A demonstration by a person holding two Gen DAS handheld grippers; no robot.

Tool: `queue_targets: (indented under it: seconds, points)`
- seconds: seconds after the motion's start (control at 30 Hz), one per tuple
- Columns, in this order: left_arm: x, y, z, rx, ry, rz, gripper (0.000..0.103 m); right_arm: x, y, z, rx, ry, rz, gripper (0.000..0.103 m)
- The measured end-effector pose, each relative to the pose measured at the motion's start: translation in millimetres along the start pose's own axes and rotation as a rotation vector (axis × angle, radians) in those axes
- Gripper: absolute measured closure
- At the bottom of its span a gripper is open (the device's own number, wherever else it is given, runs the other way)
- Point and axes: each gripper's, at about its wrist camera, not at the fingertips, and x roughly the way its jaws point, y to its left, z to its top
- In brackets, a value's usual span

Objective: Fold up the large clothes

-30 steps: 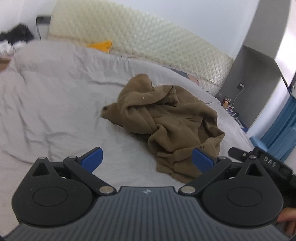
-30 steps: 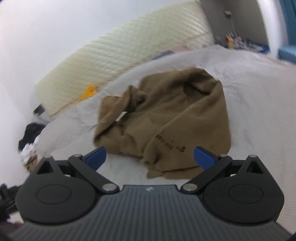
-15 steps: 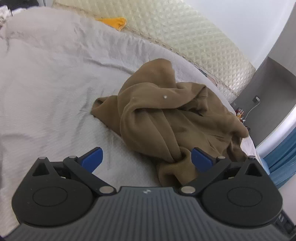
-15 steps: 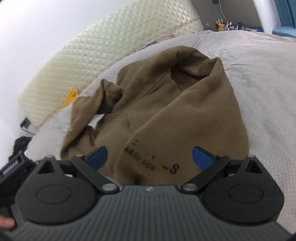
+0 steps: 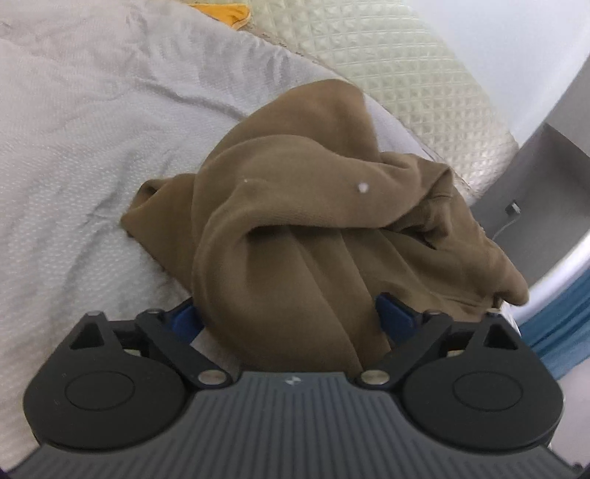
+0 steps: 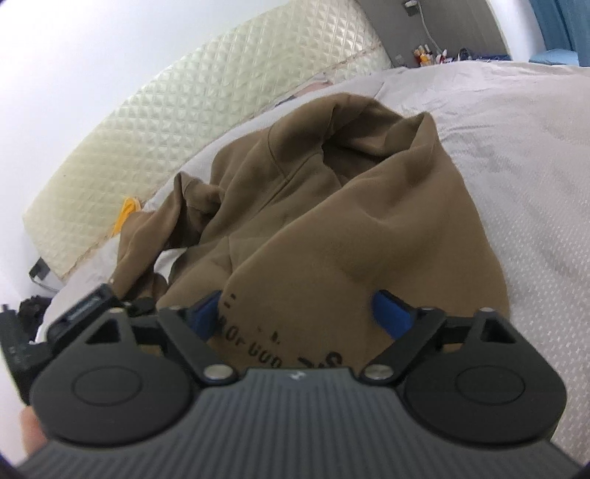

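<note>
A crumpled brown sweatshirt (image 5: 295, 221) lies in a heap on the grey bedspread (image 5: 73, 129). My left gripper (image 5: 289, 317) is open, with its blue fingers on either side of a thick fold at the heap's near edge. In the right wrist view the same sweatshirt (image 6: 350, 221) shows black printed lettering near its near edge. My right gripper (image 6: 302, 313) is open, its blue fingers astride that printed edge. The left gripper's body (image 6: 84, 306) shows at the left of the right wrist view.
A cream quilted headboard (image 5: 387, 73) runs along the far side of the bed. A yellow item (image 5: 221, 11) lies by it. A grey cabinet (image 5: 545, 184) and blue fabric (image 5: 564, 324) stand to the right. Dark clothes (image 6: 33, 309) lie at far left.
Both grippers have moved forward and down onto the sweatshirt. The cloth, which lay ahead of the fingers, is now between the open fingers of each gripper.
</note>
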Motion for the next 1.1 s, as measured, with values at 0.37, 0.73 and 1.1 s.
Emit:
queue_targets:
  seconds: [0.37,0.73,1.1]
  points:
    - [-16.4,-20.9,25.5,-0.060,-0.076,0.121,0.068,-16.0,-5.2,0.1,-0.030,-0.098,-0.007,0.056]
    - [-95.1,-32.7,40.2,-0.014,-0.153,0.190,0.085,-37.7,-22.9,15.1,-0.044,-0.198,-0.112,0.090]
    - [-205.5,-23.1,48.4,0.043,-0.307,0.242,0.087,-82.8,-50.7,31.0,-0.059,-0.386,-0.285,0.090]
